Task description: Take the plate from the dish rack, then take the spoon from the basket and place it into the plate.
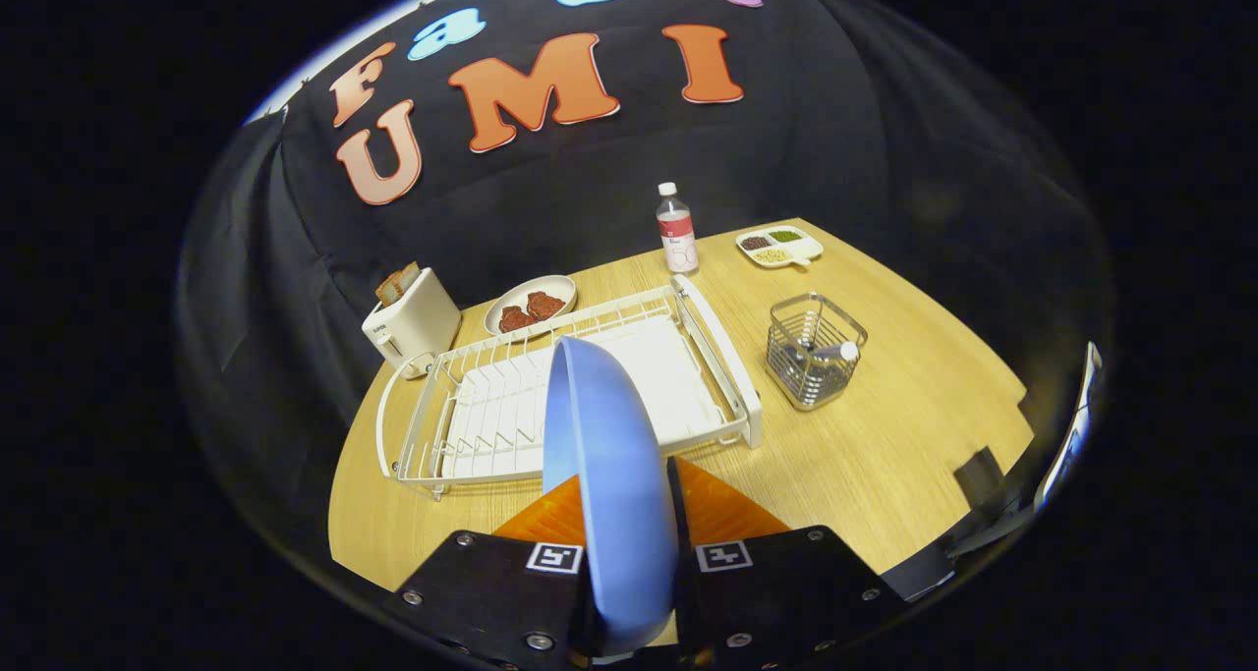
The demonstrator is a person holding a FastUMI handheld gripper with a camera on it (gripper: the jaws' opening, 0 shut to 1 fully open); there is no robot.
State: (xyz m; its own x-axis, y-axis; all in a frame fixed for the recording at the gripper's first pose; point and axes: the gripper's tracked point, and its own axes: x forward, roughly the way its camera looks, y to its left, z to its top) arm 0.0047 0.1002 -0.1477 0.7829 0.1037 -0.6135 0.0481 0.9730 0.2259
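Observation:
A blue plate [609, 465] stands on edge between my two fingers, which press on it from both sides; my gripper [629, 514] is shut on it and holds it above the table, in front of the white dish rack [727, 376]. The rack beyond the plate holds nothing that I can see. To the right of the rack stands a wire basket [814, 362] with a spoon [835, 352] in it, its pale handle poking up at the basket's right side.
A white toaster [413, 322] with bread sits behind the rack's left end. A plate of brown food [531, 307], a bottle [676, 229] and a divided dish [781, 247] stand along the back of the wooden table [904, 435].

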